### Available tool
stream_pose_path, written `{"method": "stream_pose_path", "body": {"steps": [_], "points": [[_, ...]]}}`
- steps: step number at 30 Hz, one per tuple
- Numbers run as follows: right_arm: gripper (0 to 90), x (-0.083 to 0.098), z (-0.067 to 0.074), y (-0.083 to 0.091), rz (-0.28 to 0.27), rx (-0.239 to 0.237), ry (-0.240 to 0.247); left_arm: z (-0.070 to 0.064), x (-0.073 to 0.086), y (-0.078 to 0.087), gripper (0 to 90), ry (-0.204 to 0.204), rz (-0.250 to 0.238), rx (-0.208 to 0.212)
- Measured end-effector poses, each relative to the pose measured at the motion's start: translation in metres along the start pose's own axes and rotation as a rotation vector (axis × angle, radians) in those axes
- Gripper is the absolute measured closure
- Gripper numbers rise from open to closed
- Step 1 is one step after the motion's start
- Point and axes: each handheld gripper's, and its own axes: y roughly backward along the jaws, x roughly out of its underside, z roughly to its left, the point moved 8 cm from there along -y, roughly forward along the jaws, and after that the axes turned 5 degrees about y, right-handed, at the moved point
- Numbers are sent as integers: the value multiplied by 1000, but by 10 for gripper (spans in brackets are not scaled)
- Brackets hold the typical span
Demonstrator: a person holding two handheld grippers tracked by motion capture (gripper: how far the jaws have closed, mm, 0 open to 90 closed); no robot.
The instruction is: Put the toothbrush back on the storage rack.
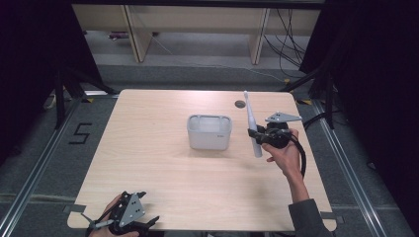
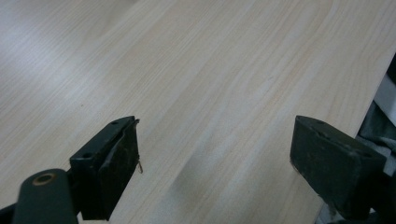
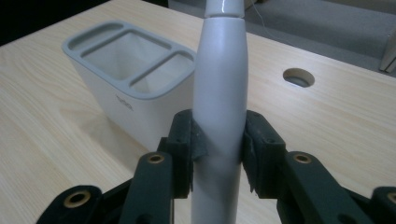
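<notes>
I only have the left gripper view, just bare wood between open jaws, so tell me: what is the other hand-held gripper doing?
Observer: The right hand-held gripper is shut on a white plastic electric toothbrush, handle between its pads.
Operator: Is anything else on the table?
Observer: Yes, a white rectangular plastic holder with a grey compartmented rim stands near the middle of the light wooden table.
Operator: How is the toothbrush oriented?
Observer: In the high view it stands roughly upright, narrow end up, just right of the holder and apart from it.

A black "5" is marked on the floor [image 1: 79,133].
</notes>
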Motion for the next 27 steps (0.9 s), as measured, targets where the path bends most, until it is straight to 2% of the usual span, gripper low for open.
{"method": "stream_pose_path", "body": {"steps": [1, 2, 4, 5, 6, 7, 9, 10, 11, 12, 15, 16, 17, 18, 19, 20, 22, 23, 24, 25, 27], "points": [[669, -2, 0, -1, -13, 11, -3, 0, 0, 0, 150, 0, 0, -1], [669, -4, 2, -2, -35, -1, -17, 0, 0, 0, 150, 1, 1, -2], [669, -8, 5, -2, -47, -8, -20, 1, 1, 0, 150, -1, 9, -7], [669, -11, 4, -3, -66, -10, 9, 1, 1, 0, 151, -8, 9, -6], [669, -13, 6, -2, -75, -9, 4, 1, 1, 0, 150, -4, 6, -7], [669, -17, 5, -2, -93, 2, 23, 1, 0, 0, 151, 6, -1, -5], [669, -22, 9, -1, -110, -20, 5, 0, 0, 0, 150, 10, -4, -2], [669, -25, 9, -1, -128, -2, 14, 0, 0, 0, 150, 10, -4, -2], [669, -28, 10, -1, -133, -17, 24, 0, 0, 0, 150, 10, -4, -2], [669, -30, 12, -1, -148, -13, -4, 0, 0, 0, 150, 11, -4, -2], [669, -35, 12, -1, -160, -7, 15, 1, 0, 0, 150, 6, -4, -2], [669, -35, 14, -1, -155, -15, -3, 1, 0, 0, 150, 6, -3, -2], [669, -38, 12, -2, -175, -15, 17, 1, 1, 0, 150, 7, -2, -1], [669, -40, 14, -2, -178, -14, -9, 1, 1, 0, 150, 6, -1, -1], [669, -42, 13, -2, -187, -21, 11, 1, 1, 0, 151, 7, 0, -1], [669, -43, 16, -3, -187, -38, -9, 1, 1, 0, 150, 7, 1, -1], [669, -49, 16, -4, -211, -15, 13, 1, 1, 0, 150, 6, 1, -3], [669, -51, 18, -4, -202, -29, -2, 2, 1, 0, 150, 5, 0, -11], [669, -54, 20, -4, -209, -35, 5, 1, 1, 0, 151, 8, -2, -1], [669, -57, 18, -5, -217, -26, 29, 1, 1, 0, 151, 4, 2, -1], [669, -62, 21, -5, -224, -25, 19, 1, 1, 0, 151, 7, 0, -2]]}}
